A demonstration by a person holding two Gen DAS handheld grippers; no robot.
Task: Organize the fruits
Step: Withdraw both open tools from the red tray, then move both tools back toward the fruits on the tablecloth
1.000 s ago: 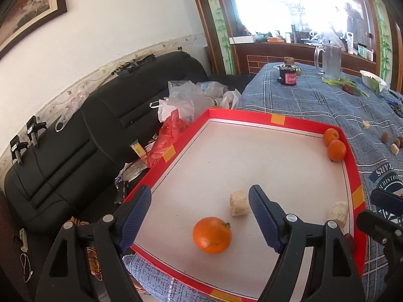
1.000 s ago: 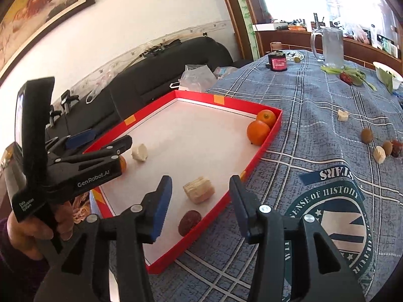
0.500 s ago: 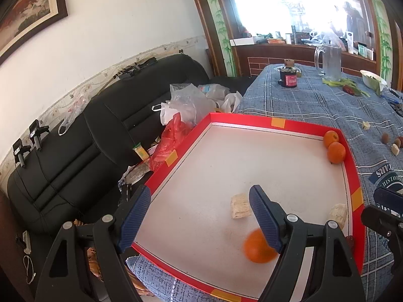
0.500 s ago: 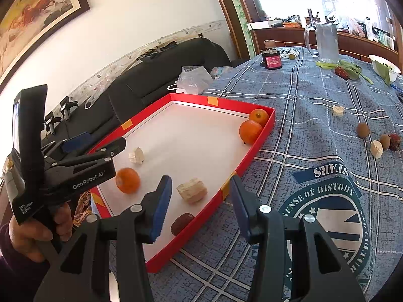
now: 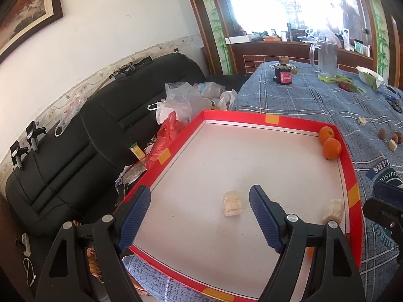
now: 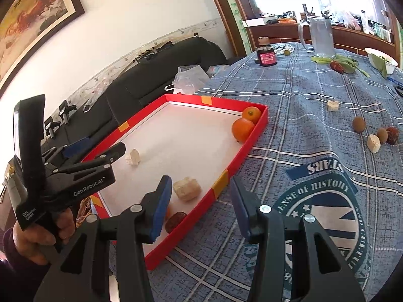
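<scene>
Through the left wrist view, your left claw (image 5: 200, 212) hangs released over the red tray (image 5: 351, 166), which holds two oranges (image 5: 332, 148) in its far right corner and two pale chunks (image 5: 233, 203), a third orange mostly hidden behind the right finger. Through the right wrist view, your right claw (image 6: 201, 203) is also released and empty above the tray's near edge, a dark fruit (image 6: 175, 220) beside it; "GenRobot.AI" shows on the left claw, and five small pieces (image 6: 373, 143) lie on the table (image 6: 302, 105) far right.

Two close wrist views over the shared red tray (image 5: 272, 119) (image 6: 254, 136), facing the window.
</scene>
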